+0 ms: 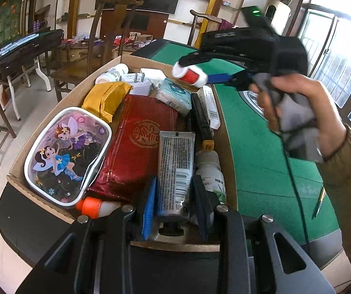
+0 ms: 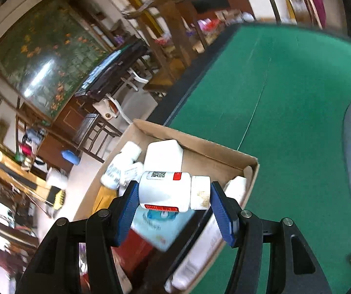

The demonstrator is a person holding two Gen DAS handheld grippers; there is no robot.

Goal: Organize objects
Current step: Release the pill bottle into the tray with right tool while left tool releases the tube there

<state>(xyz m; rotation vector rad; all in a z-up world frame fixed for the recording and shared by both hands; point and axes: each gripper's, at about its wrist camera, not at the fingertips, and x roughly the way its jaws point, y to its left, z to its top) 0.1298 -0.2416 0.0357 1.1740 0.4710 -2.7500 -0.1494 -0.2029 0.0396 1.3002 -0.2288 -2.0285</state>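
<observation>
The right gripper (image 2: 173,205) has its blue-padded fingers (image 2: 126,210) clamped end to end on a white plastic pill bottle with a red label (image 2: 168,192), held sideways in the air above the far end of the open cardboard box (image 1: 16,169). The box sits on the green felt surface (image 1: 261,147). The left gripper (image 1: 175,205) hovers low over the box's near end, its fingers (image 1: 149,208) spread on either side of a grey printed tube (image 1: 174,171) and not pressing on it. Beside the tube lie a red embossed pouch (image 1: 136,144) and a fairy-print zip case (image 1: 67,154).
</observation>
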